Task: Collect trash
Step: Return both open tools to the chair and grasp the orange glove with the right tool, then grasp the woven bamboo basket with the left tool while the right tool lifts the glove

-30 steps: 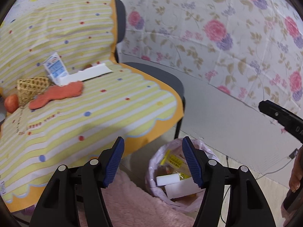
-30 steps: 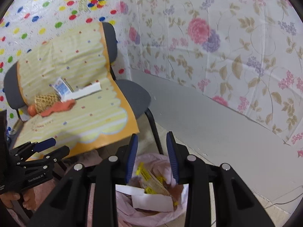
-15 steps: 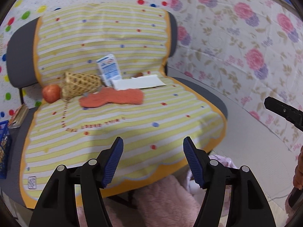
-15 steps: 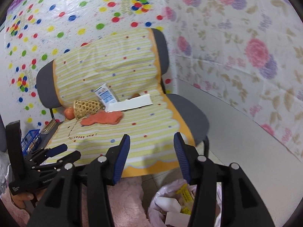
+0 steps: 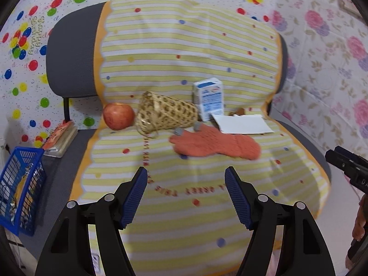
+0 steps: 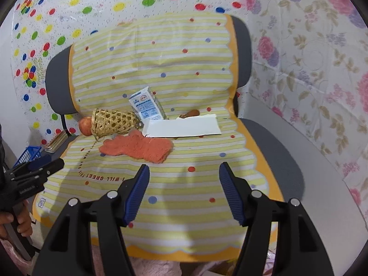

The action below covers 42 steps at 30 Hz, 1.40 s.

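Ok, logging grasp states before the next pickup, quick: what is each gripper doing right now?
Left gripper: open, holding nothing, above the chair's striped cover.
Right gripper: open, holding nothing.

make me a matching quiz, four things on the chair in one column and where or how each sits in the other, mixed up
Things:
1. apple
2. wicker basket
3. milk carton
4. orange glove

Descriptions:
a. lying flat, nearest the grippers
b. leaning against the backrest
c. tipped on its side
d. farthest left, beside the basket's mouth

Pairs: 1-d, 2-c, 3-b, 4-a
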Each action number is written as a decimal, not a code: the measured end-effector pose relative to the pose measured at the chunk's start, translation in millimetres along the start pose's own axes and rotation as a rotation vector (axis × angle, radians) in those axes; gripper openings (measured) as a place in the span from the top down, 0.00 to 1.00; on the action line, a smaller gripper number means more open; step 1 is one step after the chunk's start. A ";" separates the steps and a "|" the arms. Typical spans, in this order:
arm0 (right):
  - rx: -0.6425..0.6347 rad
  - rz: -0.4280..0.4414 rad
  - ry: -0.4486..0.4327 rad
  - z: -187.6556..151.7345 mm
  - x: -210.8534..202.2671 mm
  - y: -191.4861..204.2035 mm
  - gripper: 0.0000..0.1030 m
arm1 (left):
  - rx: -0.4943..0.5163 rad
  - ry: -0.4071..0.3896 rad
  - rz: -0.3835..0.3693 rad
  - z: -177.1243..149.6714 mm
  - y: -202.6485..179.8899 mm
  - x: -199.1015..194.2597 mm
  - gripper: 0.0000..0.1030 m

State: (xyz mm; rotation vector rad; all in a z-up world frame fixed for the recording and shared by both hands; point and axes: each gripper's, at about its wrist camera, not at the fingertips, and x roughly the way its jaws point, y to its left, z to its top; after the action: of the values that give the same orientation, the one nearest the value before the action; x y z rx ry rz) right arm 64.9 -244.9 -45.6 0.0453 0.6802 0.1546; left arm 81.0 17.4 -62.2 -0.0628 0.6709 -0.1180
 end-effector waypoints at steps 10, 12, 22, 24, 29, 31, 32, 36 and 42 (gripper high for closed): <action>-0.053 0.120 0.104 29.0 109.0 55.0 0.31 | -0.048 0.031 0.087 20.7 38.6 47.6 0.32; -0.075 0.141 0.128 33.6 127.6 71.3 0.34 | -0.057 0.033 0.099 22.9 46.6 52.6 0.32; -0.106 0.092 0.232 31.5 191.8 113.2 0.62 | -0.079 0.055 0.119 20.0 64.8 59.8 0.32; -0.089 0.108 0.224 31.1 179.7 109.3 0.86 | -0.071 0.054 0.117 19.3 63.5 58.0 0.32; -0.068 0.162 0.182 33.7 133.2 92.7 0.86 | -0.055 0.054 0.097 20.0 56.7 56.6 0.32; -0.063 0.187 0.138 38.1 103.3 82.9 0.86 | -0.043 0.052 0.088 23.1 53.4 59.4 0.32; -0.061 0.183 0.111 41.9 91.8 78.1 0.86 | -0.036 0.049 0.086 25.3 52.1 61.3 0.32; -0.050 0.094 -0.020 59.5 50.8 51.7 0.86 | -0.025 0.044 0.053 40.8 48.3 76.5 0.32; -0.005 0.020 -0.035 68.0 55.8 24.5 0.86 | -0.016 0.026 0.021 71.2 48.9 111.7 0.33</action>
State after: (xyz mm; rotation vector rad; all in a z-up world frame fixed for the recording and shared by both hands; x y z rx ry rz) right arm 147.4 -211.4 -25.3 0.0496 0.6450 0.1747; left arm 216.5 52.8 -80.0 -0.0692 0.6982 -0.0936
